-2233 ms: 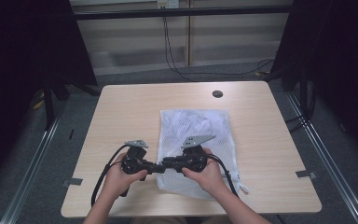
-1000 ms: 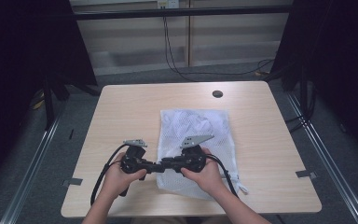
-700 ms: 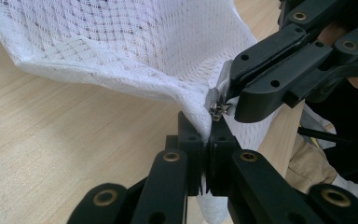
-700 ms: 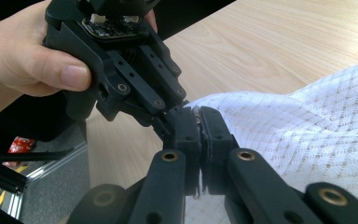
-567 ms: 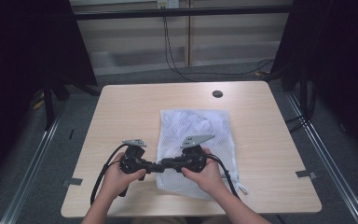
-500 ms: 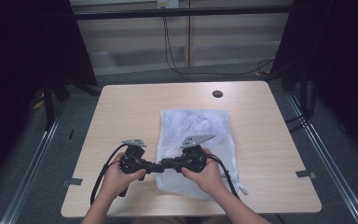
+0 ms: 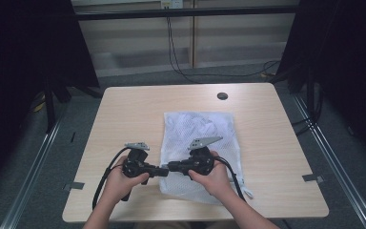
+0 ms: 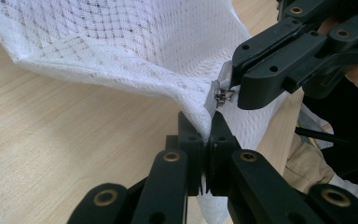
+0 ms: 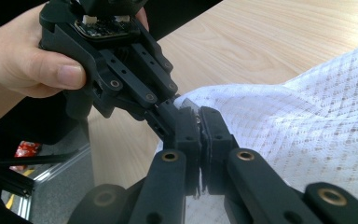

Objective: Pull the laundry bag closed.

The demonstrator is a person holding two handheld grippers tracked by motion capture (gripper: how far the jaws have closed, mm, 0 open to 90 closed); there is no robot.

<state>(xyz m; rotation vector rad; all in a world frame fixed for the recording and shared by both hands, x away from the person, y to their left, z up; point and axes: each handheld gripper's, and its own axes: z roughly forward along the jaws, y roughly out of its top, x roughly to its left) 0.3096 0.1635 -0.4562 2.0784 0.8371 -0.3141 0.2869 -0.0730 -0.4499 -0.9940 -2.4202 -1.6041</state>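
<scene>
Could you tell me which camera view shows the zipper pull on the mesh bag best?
The left gripper view: the zipper pull sits sharp between the tools. The right gripper view hides it behind jaws; the high view makes it too small.

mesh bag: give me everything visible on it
The mesh bag is white, see-through netting, soft and rumpled, lying flat on the near right part of the wooden table. A metal zipper pull sits at its near-left corner. Both claws, left and right, are shut on that lifted corner.

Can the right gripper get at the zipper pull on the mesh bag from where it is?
Probably yes: the right gripper is already shut at the zipper pull, while the left gripper pinches the mesh bag just beside it.
</scene>
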